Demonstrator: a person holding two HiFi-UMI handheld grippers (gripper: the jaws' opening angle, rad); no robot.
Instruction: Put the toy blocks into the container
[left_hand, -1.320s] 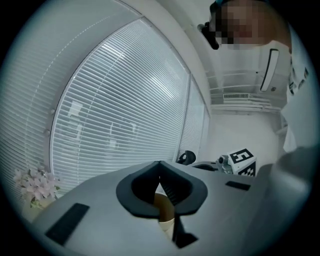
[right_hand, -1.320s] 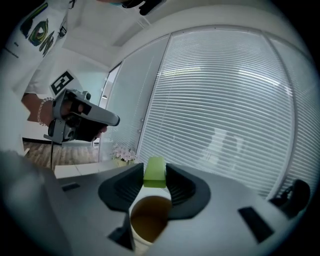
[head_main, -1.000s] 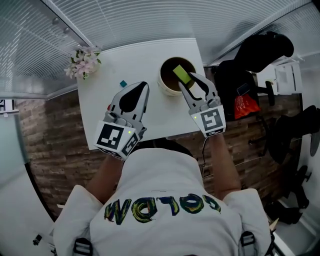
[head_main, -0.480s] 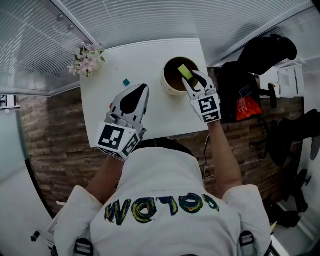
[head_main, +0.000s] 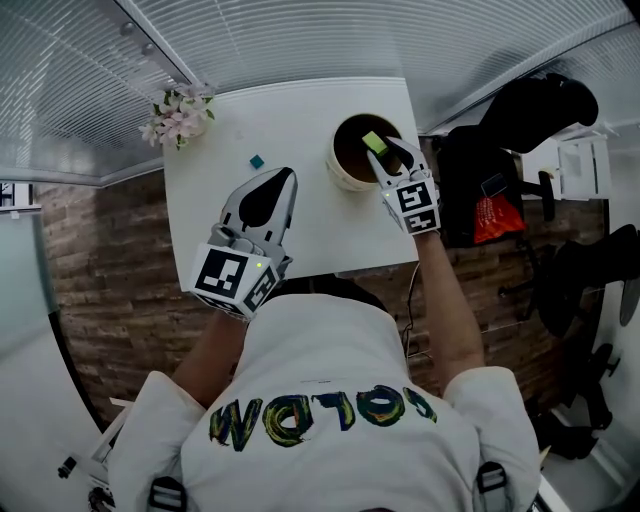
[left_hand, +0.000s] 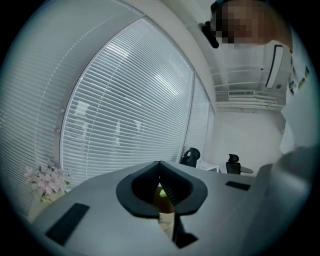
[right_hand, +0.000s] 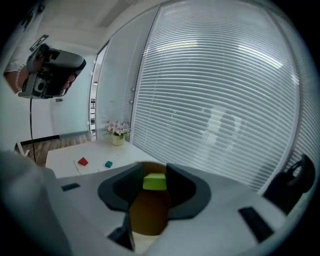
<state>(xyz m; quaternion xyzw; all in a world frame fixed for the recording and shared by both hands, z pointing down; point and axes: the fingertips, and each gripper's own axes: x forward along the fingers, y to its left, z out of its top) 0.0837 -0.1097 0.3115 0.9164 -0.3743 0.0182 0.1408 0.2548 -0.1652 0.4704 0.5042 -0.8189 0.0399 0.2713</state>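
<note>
Three toy blocks were counted: one green block (head_main: 374, 142), one teal block (head_main: 257, 161) and one red block (right_hand: 83, 161). There was one container (head_main: 338, 178), one pot of flowers (head_main: 178, 115) and one tabletop (head_main: 300, 120). Two claws showed, the left claw (head_main: 289, 174) and the right claw (head_main: 387, 157)

**Head view:** above the person, facing steeply down; takes in the whole white table (head_main: 290, 120) from well above.

**Left gripper view:** rides on the left gripper (left_hand: 159, 165), about level, facing the blinds (left_hand: 125, 110).

**Right gripper view:** rides on the right gripper (right_hand: 152, 171), tilted down, close over the container (right_hand: 147, 215) and the green block (right_hand: 154, 181) in its jaws.

**Shared by all three views:** flowers (head_main: 178, 115).
</note>
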